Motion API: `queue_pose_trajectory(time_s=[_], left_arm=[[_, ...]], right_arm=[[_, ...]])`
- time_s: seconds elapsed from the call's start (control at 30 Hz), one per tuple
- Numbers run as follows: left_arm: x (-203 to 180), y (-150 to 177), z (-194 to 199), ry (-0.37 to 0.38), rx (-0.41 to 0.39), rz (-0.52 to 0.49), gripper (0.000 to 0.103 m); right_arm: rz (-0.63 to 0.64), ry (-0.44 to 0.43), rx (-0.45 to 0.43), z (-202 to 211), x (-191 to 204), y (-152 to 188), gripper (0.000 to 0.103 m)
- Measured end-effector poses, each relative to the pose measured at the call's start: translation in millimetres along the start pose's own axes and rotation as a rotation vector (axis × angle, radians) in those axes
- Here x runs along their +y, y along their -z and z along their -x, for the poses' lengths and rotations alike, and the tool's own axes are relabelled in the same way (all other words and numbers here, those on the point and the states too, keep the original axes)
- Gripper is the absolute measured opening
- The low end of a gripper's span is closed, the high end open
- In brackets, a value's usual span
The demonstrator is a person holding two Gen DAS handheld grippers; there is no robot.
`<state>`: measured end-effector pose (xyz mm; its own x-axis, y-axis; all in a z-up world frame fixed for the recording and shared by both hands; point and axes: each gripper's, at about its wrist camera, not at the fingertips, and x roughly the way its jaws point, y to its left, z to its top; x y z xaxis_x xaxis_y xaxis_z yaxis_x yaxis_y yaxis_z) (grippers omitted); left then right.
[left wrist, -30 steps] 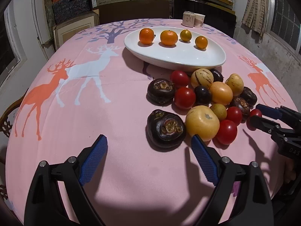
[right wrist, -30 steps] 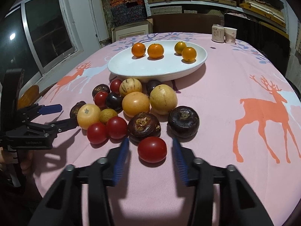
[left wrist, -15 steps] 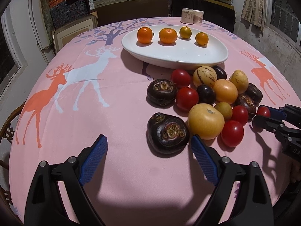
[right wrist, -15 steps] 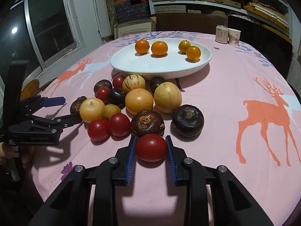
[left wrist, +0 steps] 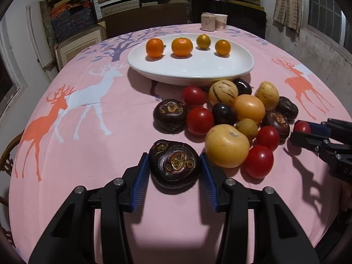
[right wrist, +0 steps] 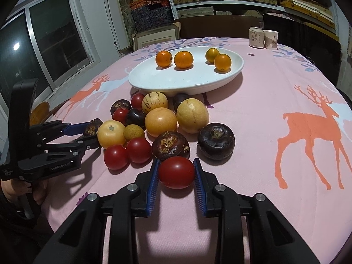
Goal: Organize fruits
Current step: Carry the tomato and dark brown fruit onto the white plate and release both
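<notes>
Surface (left wrist: 92, 145) was round, under a pink cloth with orange and white deer prints. White oval dish (left wrist: 191, 70) sat toward the far side, holding four small oranges (left wrist: 181, 46) in a row along its back edge; rest of the dish bare. Loose fruit pile sat just in front of the dish on the cloth: red tomatoes, dark brown ribbed fruits, pale yellow-orange round ones, two striped cream ones, a few small dark plum-like ones, mostly touching each other.

Left gripper (left wrist: 175, 165): jaws had just been closing, blue pads now against both sides of a dark brown ribbed fruit (left wrist: 175, 164) at the near-left edge of the pile. Fruit was on the cloth, just beside a large yellow fruit (left wrist: 227, 146). Same grip showed in the right wrist view (right wrist: 92, 129).

Right gripper (right wrist: 176, 171): jaws narrow, clamped on a red tomato (right wrist: 176, 172) at the near edge of the pile, just in front of another dark ribbed fruit (right wrist: 170, 145). Couldn't tell whether the tomato was lifted or on the cloth.

A can (right wrist: 256, 37) and paper cup (right wrist: 271, 39) stood side by side at the far edge, well apart from the fruit. A person's hand (right wrist: 13, 192) on the left gripper's handle showed at the left of the right wrist view.
</notes>
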<state>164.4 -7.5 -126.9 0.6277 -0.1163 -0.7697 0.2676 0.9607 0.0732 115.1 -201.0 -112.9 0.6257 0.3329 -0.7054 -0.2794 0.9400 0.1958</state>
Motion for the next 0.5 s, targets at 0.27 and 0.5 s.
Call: queue_pose_trajectory(time_s=[0.27, 0.5], left_arm=[[8.2, 1.2, 4.4, -0.017, -0.023, 0.048, 0.045], [11.6, 3.0, 7.8, -0.021, -0.033, 0.063, 0.045]], right_arm=[[0.007, 0.002, -0.012, 2.0, 1.4, 0.4, 0.031], [0.011, 0.002, -0.017, 2.9, 2.4, 1.1, 0.031]])
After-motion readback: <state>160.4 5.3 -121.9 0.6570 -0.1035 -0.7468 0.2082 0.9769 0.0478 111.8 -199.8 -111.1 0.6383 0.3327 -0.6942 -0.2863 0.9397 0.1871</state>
